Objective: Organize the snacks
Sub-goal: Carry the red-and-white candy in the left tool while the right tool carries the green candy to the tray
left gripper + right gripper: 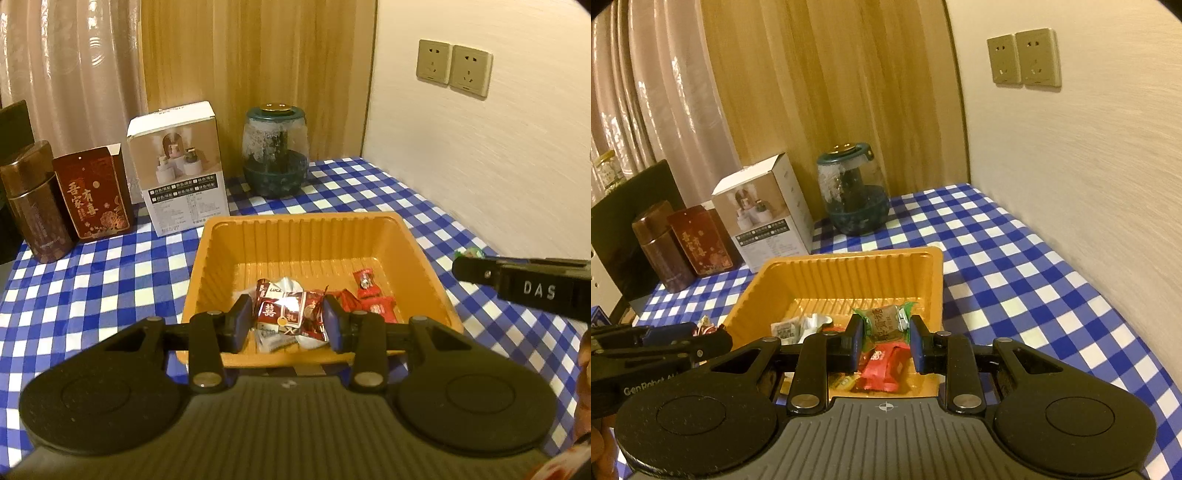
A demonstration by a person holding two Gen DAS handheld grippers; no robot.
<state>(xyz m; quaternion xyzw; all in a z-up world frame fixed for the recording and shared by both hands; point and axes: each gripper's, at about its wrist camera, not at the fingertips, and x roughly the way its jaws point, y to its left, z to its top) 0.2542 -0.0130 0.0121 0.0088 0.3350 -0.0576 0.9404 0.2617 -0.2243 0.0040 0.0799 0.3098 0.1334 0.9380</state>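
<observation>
My left gripper (288, 317) is shut on a dark red snack packet (291, 312) with white printing, held over the near part of the orange plastic tray (314, 225). Under it in the tray lie a white wrapper (291, 284) and small red candies (373, 299). My right gripper (884, 343) is shut on a green-edged brown candy (884, 320) above the same tray (849, 258), with a red packet (882, 369) below it. Each gripper shows at the edge of the other's view: right gripper (465, 267), left gripper (713, 339).
The tray sits on a blue-and-white checked cloth (110, 266). Behind it stand a brown tin (35, 206), a dark red box (96, 195), a white carton (181, 170) and a green-lidded jar (275, 155). A wall (480, 166) with sockets runs along the right.
</observation>
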